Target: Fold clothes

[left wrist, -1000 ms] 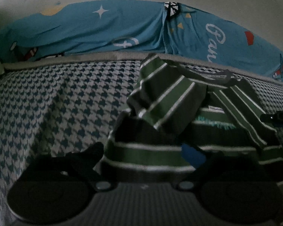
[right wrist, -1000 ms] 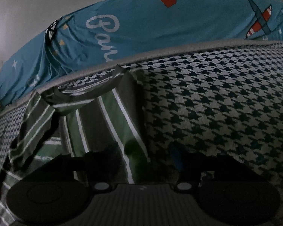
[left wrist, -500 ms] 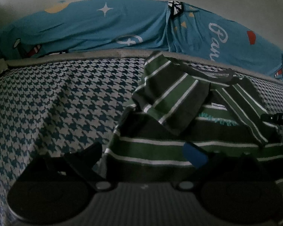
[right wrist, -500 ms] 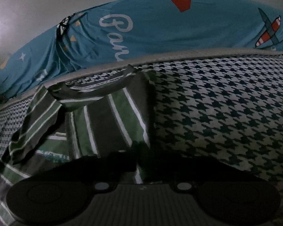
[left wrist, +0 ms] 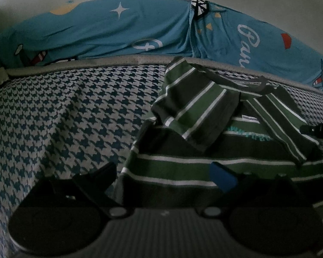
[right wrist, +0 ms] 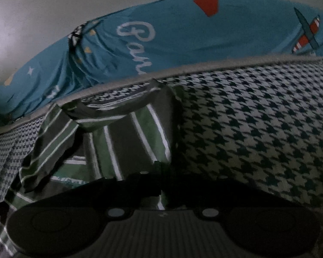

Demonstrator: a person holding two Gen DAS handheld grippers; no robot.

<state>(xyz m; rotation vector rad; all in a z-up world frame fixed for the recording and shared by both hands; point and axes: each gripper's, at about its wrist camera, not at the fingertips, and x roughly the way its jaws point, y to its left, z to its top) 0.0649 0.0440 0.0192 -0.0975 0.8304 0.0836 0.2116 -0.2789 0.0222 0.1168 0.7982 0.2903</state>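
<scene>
Jaws first: left gripper (left wrist: 163, 177) stands wide apart, nothing pinched; its left finger sits low-left over the houndstooth cover (left wrist: 60, 116), its blue-padded right finger (left wrist: 222, 179) low-centre over the shirt's bottom stripes. Right gripper (right wrist: 161, 178) has its jaws together, clamped on the right edge of the striped shirt (right wrist: 127, 142), fabric caught betw. the dark fingers at bottom centre of the right wrist view.

Left wrist view, going l. to r.: houndstooth cover fills the left half, grey piping runs across the upper middle w/ blue printed bedding (left wrist: 122, 30) behind it at the top. Striped shirt (left wrist: 204, 150) lies centre to right on the cover, green/dark w/ white lines, one sleeve folded in over the chest, collar toward the top. Tip of the other tool pokes in at the right edge, on the shirt's far side.

Right wrist view: shirt occupies left and centre, collar up near the piping; houndstooth cover (right wrist: 258, 118) takes the right half; blue bedding (right wrist: 183, 34) across the top.
</scene>
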